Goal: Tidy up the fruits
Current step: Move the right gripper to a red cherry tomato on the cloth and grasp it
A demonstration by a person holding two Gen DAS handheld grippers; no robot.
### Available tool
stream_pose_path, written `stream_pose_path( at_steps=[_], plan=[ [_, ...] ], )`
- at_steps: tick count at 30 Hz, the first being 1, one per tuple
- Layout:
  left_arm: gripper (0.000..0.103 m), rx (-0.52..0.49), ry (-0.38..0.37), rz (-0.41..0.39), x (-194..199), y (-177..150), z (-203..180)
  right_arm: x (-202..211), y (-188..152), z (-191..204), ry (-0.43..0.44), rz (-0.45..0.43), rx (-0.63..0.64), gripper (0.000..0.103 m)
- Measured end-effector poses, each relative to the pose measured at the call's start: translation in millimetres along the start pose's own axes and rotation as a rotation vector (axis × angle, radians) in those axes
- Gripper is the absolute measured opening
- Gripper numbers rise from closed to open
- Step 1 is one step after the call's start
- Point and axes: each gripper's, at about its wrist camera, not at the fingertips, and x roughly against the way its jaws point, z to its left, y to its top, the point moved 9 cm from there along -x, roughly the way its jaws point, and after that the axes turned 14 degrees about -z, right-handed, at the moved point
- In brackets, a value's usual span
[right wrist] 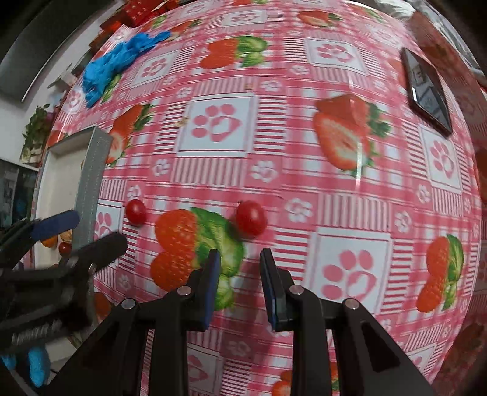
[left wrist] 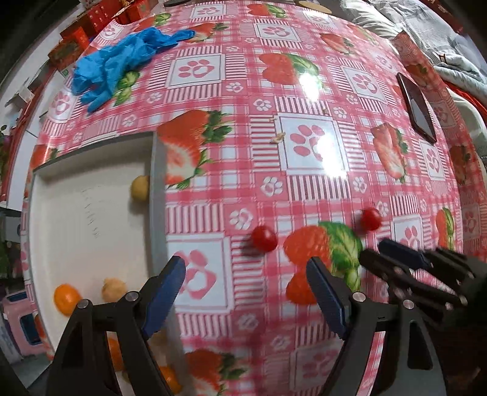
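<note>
Two red cherry tomatoes lie on the pink strawberry-print tablecloth point(left wrist: 304, 189), the left one point(left wrist: 264, 238) point(right wrist: 136, 211) near the tray and the right one point(left wrist: 370, 219) point(right wrist: 251, 217) further out. My left gripper point(left wrist: 246, 268) stands wide open and empty, just short of the left tomato. My right gripper point(right wrist: 240, 259) hangs over the cloth with a narrow gap and nothing between its blue pads; the right tomato sits just beyond its tips. A white tray with a grey rim point(left wrist: 158, 198) point(right wrist: 91, 182) holds a yellow fruit point(left wrist: 140, 188), an orange one point(left wrist: 66, 298) and a tan one point(left wrist: 113, 289).
A crumpled blue glove point(left wrist: 121, 61) point(right wrist: 115, 64) lies far left on the cloth. A dark phone point(left wrist: 417, 106) point(right wrist: 426, 91) rests near the right edge. Red boxes point(left wrist: 97, 15) line the far left edge. A person's blue-gloved hand point(right wrist: 38, 365) shows at lower left.
</note>
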Motion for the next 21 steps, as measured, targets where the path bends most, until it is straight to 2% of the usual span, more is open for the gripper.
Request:
stream_pose_path(
  at_steps=[7, 9, 10, 11, 21],
  plan=[
    [0.083, -0.009, 0.021, 0.034, -26, 2, -12, 1, 0, -11, 0.021, 0.007, -0.043, 0.030],
    [0.083, -0.002, 0.030, 0.045, -32, 1, -11, 1, -1, -14, 0.029, 0.013, -0.061, 0.041],
    [0.083, 0.001, 0.030, 0.047, -35, 1, -10, 2, 0, -16, 0.022, 0.010, -0.062, 0.052],
    [0.083, 0.006, 0.032, 0.049, -37, 1, -9, 3, 1, -18, 0.015, 0.002, -0.063, 0.059],
    [0.083, 0.025, 0.049, 0.055, -48, -8, -1, 15, 5, -59, -0.048, -0.044, -0.155, 0.061]
  ],
)
